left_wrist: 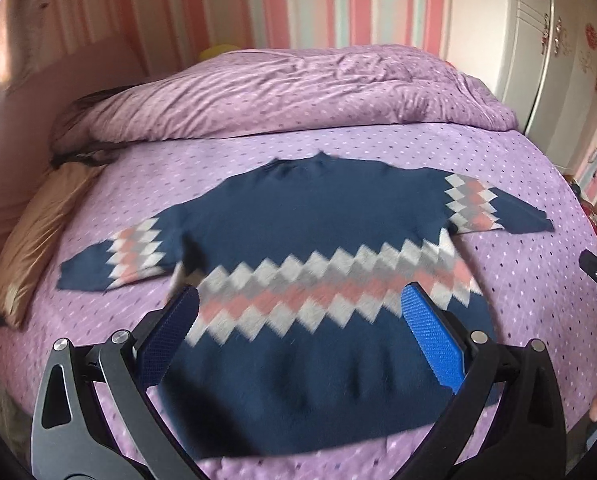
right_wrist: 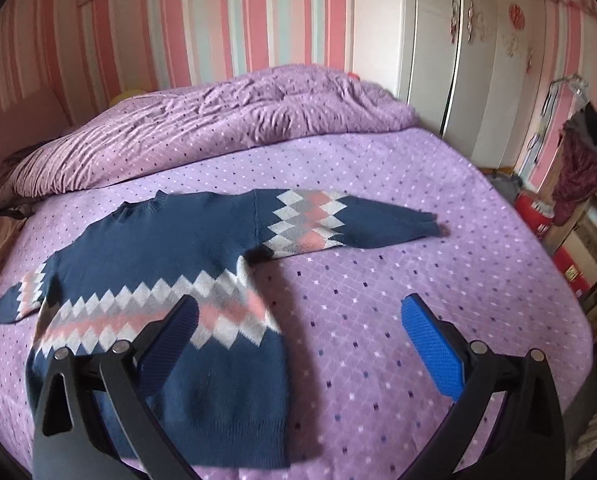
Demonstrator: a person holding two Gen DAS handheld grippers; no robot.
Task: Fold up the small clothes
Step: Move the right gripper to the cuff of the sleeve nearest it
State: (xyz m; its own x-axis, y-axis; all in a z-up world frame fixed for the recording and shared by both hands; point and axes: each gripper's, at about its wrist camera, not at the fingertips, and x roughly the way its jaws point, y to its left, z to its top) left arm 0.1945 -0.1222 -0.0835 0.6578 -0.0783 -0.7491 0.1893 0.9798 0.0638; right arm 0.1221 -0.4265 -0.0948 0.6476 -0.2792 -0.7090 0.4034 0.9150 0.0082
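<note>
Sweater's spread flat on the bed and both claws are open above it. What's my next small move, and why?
Probably lower the right claw onto the right sleeve cuff. The sweater lies flat, unfolded, sleeves out, and both the right and the left claw hold nothing, so folding a sleeve across the body seems the natural start.

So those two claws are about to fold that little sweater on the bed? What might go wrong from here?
Both the left gripper and right gripper are open and hold nothing yet. Possible slips:
1. The sweater lies on a soft purple bedspread; a pinch may catch the cover too.
2. The spread sleeve may flop crooked when lifted.
3. Thick knit may slip from the fingers.
</note>
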